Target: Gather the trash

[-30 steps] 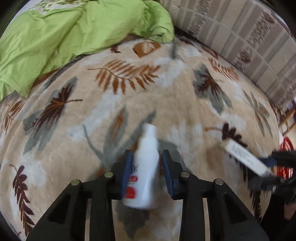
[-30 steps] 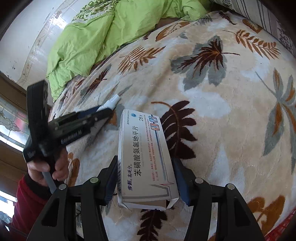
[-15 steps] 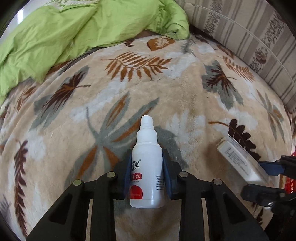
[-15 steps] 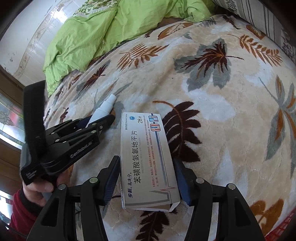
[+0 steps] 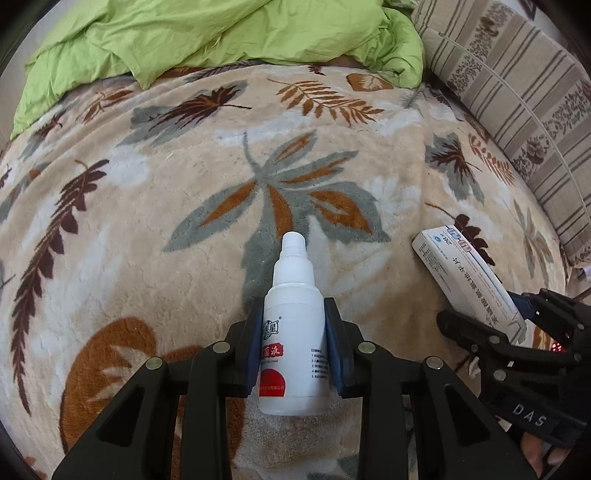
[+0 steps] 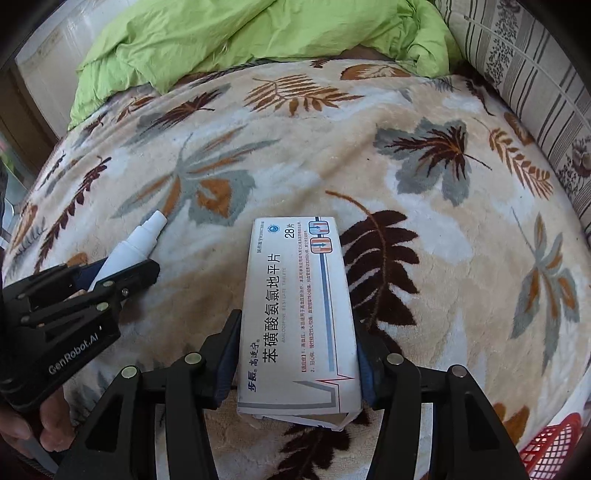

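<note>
Fingers of the left gripper hold a white bottle; the right gripper is closing tighter on a pill box. Next, both probably go into the red basket.

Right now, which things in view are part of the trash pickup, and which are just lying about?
Part of the job:
- white bottle, between the left gripper fingers
- medicine box, in the closing right gripper
- red basket, partly visible

Just there:
- leaf-pattern blanket
- green quilt
- striped cushion

A leaf-patterned blanket with a rumpled green quilt, beside perhaps a striped cushion.
</note>
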